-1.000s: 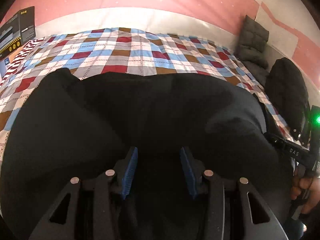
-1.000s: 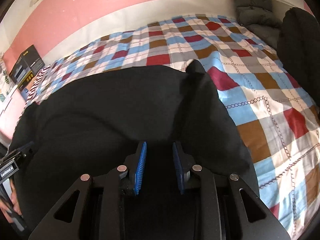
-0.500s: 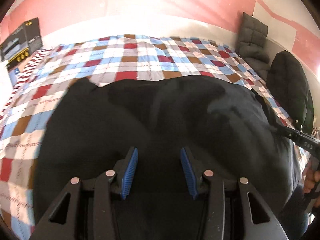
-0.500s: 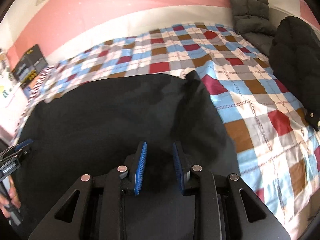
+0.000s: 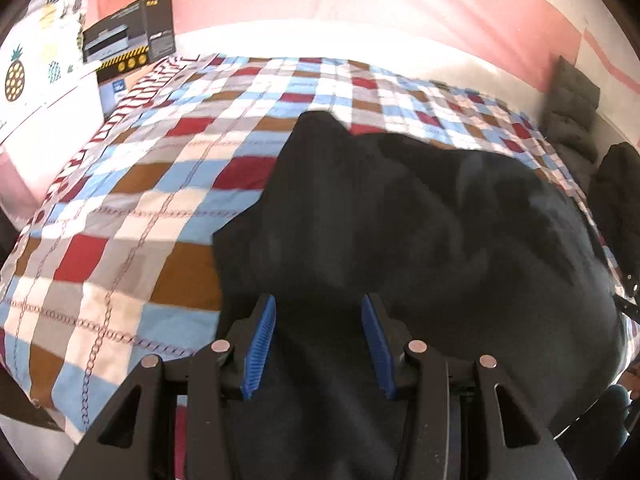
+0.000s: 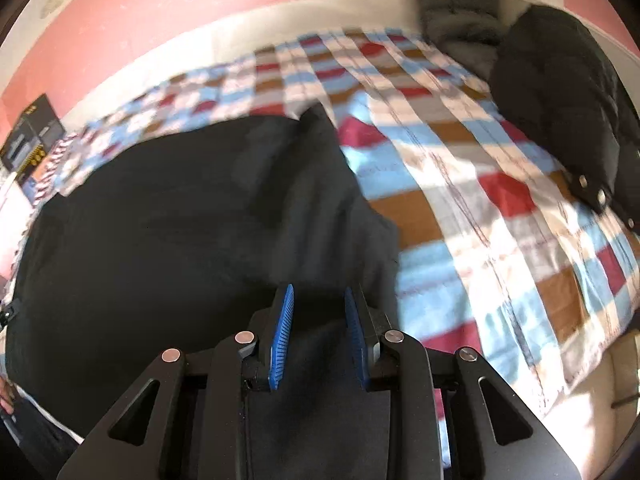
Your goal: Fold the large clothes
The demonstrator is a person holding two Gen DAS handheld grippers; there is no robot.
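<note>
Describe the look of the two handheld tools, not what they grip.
Both the left tool and the right tool are matte black, with angular frames pierced by triangular cutouts, round silver pivot pins, and two fingers faced with ribbed blue pads. No cables or sleeves show.

Bed (image 5: pixel 120 216) with checked cover; a black garment (image 5: pixel 400 220) lies spread on it, a dark jacket (image 6: pixel 560 100) and grey cushion (image 6: pixel 456 4) at its far side.

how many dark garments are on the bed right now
2. The black garment is spread across the checked bedspread in front of both grippers; a black puffer jacket lies at the bed's far right. More may be hidden.
</note>
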